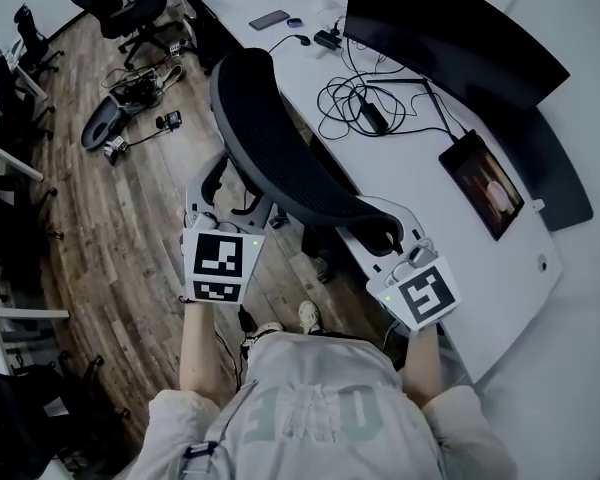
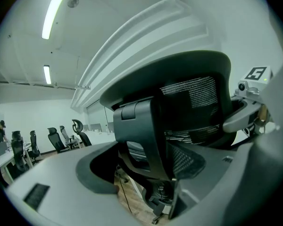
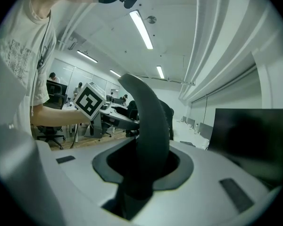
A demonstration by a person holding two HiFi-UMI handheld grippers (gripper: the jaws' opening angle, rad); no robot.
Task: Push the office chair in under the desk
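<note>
The office chair [image 1: 280, 148] stands on the wood floor [image 1: 130, 228], right up against the curved edge of the white desk [image 1: 420, 198]. Its black mesh back is toward the person, and its right end sits over the edge of the desk. You cannot see the seat from above, because the back hides it.

The right gripper [image 1: 400, 238] has the right edge of the chair's back in its jaws. In the right gripper view the thick black edge [image 3: 148, 121] fills the gap, and the jaws are about half open and closed tight on it.

The left gripper [image 1: 220, 213] is at the left side of the chair's back. In the left gripper view its jaws are wide apart, with the black bar behind the mesh [image 2: 141, 140] standing between them. The mesh comes up to the right jaw, but I cannot tell if the jaws squeeze the chair.

On the desk there is a big dark monitor [image 1: 450, 33]. A bunch of black cables [image 1: 365, 103] lies in front of it, and a tablet [image 1: 485, 183] lies near the right gripper. A phone [image 1: 270, 18] lies farther away on the desk. More office chairs [image 1: 130, 8] stand at the far end of the floor.
</note>
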